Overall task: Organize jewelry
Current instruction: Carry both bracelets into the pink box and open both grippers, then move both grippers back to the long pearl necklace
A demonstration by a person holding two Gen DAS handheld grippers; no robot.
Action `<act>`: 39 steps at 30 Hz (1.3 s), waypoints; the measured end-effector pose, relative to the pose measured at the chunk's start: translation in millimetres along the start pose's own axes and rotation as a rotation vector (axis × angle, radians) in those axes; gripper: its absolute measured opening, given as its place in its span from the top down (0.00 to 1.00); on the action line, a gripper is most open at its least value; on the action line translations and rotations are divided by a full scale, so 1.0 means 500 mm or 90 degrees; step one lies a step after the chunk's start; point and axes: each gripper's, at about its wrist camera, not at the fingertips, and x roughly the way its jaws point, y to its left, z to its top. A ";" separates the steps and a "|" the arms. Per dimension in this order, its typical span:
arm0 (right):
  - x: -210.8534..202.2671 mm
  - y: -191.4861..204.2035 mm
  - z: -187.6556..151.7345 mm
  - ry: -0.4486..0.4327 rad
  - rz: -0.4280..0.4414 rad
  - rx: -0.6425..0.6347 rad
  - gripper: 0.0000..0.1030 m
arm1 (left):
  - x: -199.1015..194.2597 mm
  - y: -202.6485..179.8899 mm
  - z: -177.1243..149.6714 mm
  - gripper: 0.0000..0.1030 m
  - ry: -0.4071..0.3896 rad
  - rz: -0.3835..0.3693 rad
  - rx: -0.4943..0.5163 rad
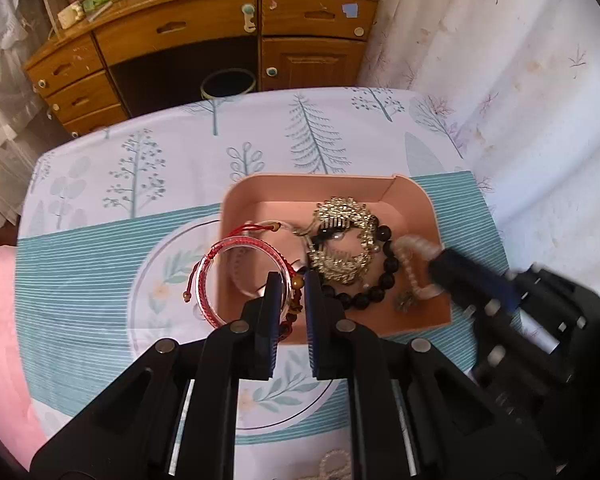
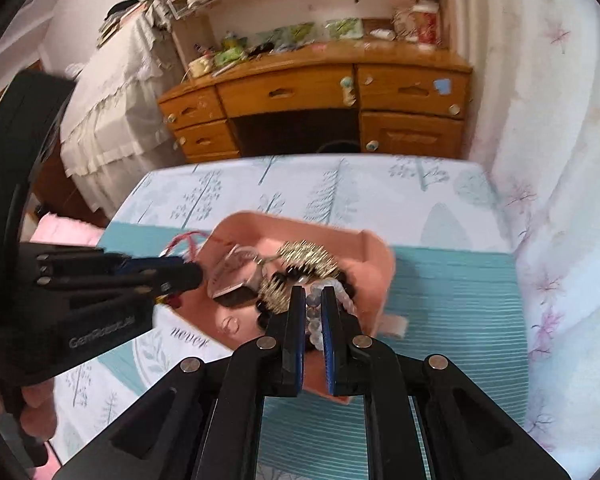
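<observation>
We see a pink tray [image 1: 420,200] on a table covered with a tree-print cloth [image 1: 140,168], holding a tangle of jewelry. Our left gripper [image 1: 290,284] sits at the tray's near-left rim, jaws narrowly apart around a brown bead where the clear bangle with red cord [image 1: 220,256] hangs over the edge; whether they pinch it we cannot tell. Our right gripper [image 2: 312,300] reaches in from the right, jaws closed on the pale bead bracelet [image 2: 346,294], whose loop runs roughly along the fingers. A gold comb [image 1: 342,236] and black bead bracelet [image 1: 392,258] lie between the two grippers. We judge the right hand nearer to lifting its piece.
</observation>
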 end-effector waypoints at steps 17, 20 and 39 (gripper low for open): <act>0.007 -0.055 -0.045 -0.007 0.058 0.085 0.59 | 0.056 -0.048 0.007 0.91 0.010 -0.053 -0.011; 0.001 -0.066 -0.058 -0.008 0.041 0.082 0.59 | 0.062 -0.061 0.005 0.91 0.014 -0.066 -0.011; -0.050 -0.080 -0.129 0.004 0.010 0.060 0.59 | 0.023 -0.063 -0.038 0.61 0.016 -0.066 0.019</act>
